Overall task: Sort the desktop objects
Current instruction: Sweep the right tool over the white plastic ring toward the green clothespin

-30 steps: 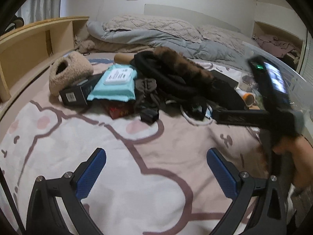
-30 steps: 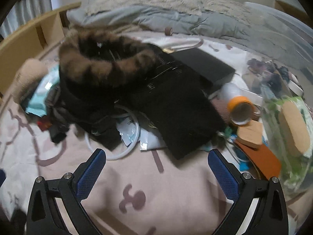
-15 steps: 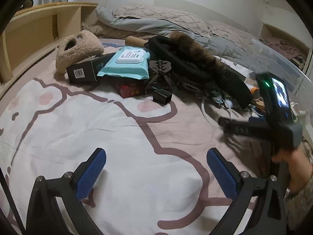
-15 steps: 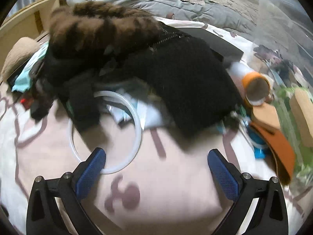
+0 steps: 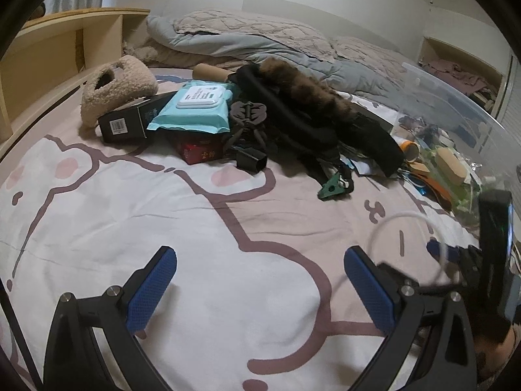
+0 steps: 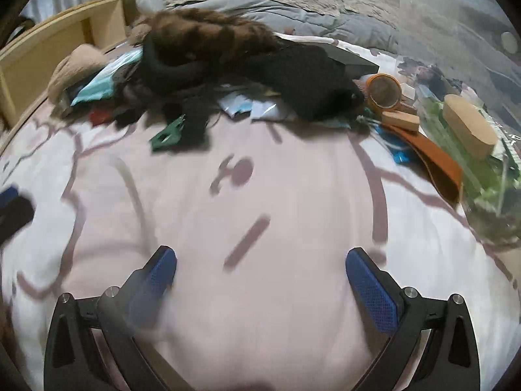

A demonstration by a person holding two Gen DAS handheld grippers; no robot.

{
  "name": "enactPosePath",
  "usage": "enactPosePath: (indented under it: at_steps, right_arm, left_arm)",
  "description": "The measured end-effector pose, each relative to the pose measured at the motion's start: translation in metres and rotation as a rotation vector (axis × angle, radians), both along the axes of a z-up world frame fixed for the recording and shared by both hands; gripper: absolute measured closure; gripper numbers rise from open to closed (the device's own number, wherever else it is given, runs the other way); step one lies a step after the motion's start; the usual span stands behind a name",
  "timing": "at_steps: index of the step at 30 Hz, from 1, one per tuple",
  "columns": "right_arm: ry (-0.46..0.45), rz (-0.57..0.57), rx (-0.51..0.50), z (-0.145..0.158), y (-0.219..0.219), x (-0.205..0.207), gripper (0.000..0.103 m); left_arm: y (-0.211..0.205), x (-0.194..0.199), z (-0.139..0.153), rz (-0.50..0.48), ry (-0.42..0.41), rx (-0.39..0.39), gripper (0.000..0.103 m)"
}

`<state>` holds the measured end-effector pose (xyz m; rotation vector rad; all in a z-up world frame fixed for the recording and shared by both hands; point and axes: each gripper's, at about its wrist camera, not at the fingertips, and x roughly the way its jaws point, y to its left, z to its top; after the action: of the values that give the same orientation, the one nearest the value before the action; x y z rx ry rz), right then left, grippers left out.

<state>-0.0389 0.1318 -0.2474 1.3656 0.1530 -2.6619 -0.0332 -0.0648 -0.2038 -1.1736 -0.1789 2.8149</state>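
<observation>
A pile of objects lies on the bed sheet (image 5: 130,228): a fluffy beige bag (image 5: 114,88), a black box (image 5: 133,117), a teal wipes pack (image 5: 195,107), a red box (image 5: 198,151), a black fur-trimmed garment (image 5: 312,114), a green clip (image 5: 332,189) and an orange-rimmed tape roll (image 6: 384,91). A white ring (image 5: 407,228) hangs blurred on the left finger of my right gripper (image 6: 260,277), whose jaws stand wide. My left gripper (image 5: 260,280) is open and empty above bare sheet. The ring also shows blurred in the right wrist view (image 6: 133,195).
A clear plastic bin (image 5: 456,110) stands at the right with a wooden brush (image 6: 472,127) and small items beside it. A wooden shelf (image 5: 49,52) runs along the left. Grey bedding (image 5: 260,42) lies behind the pile.
My right gripper has pulled back from the pile toward the near side, dragging the white ring out from under the black garment. The green clip is now uncovered. My left gripper drew back slightly.
</observation>
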Motion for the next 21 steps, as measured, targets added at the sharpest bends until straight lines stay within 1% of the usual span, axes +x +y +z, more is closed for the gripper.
enactPosePath:
  at_steps: [3,5,10,12,16,19,21]
  right_arm:
    - [0.007,0.035,0.005,0.0,-0.007,0.023,0.0]
    - [0.008,0.058,-0.015,0.002,-0.007,0.036,0.0]
    - [-0.017,0.095,-0.082,0.01,0.004,0.042,0.0]
    - [-0.011,0.077,-0.12,0.015,0.012,0.043,0.0]
    - [0.06,0.01,-0.223,0.038,0.032,0.04,0.0]
    - [0.074,-0.039,-0.252,0.051,0.045,0.022,0.0]
    - [0.076,-0.075,-0.242,0.057,0.054,0.003,0.0]
  left_arm:
    - [0.0,0.002,-0.003,-0.026,-0.018,0.011,0.0]
    - [0.0,0.004,-0.004,-0.038,-0.019,0.008,0.0]
    - [0.001,0.008,-0.005,-0.063,-0.023,0.01,0.0]
    - [0.003,0.009,-0.004,-0.072,-0.021,0.017,0.0]
    - [0.01,0.013,-0.001,-0.115,-0.011,0.041,0.0]
    - [0.021,0.017,0.0,-0.157,-0.013,0.063,0.0]
    - [0.03,0.019,-0.002,-0.186,-0.016,0.052,0.0]
